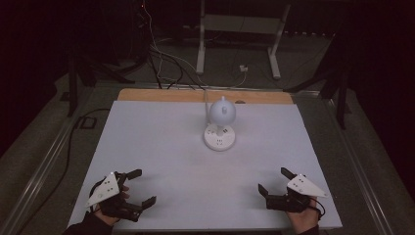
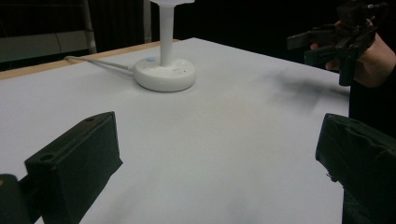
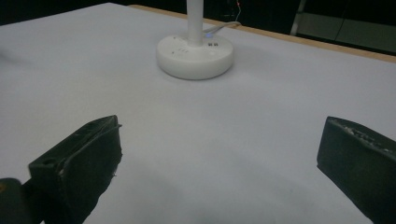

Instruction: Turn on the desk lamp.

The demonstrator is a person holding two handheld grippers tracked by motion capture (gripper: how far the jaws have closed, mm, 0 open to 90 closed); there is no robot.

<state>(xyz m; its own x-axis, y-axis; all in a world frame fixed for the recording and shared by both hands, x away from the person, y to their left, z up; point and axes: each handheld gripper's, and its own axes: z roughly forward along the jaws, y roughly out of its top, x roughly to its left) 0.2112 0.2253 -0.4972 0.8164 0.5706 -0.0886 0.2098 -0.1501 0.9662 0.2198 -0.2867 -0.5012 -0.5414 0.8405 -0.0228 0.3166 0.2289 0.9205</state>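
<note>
Black jaws stand wide apart on both claws, and neither one holds anything. The left claw rests low at the near left corner of the table, gripped in the person's left hand, its grey three-cornered plate on top. The right claw mirrors it at the near right corner, held by the right hand, jaws pointing inward and forward. In the left gripper view the right claw hangs above the table's far side, well apart from everything.

Outward from the claws lies bare white table, and beyond it, near the far middle, stands the white desk lamp. Its round base sits flat, with small sockets or buttons on the top face and a tiny blue light glowing. A slim upright stem rises from the base to a rounded head. A white cord runs from the base toward the wooden back edge.

The work looks to be at its very start: both claws are parked, aimed at the lamp, well apart from it. The next move likely calls for one claw to travel forward across the open table and come down gently on the base or the head, with a light, precise touch so the lamp does not tip or slide.
</note>
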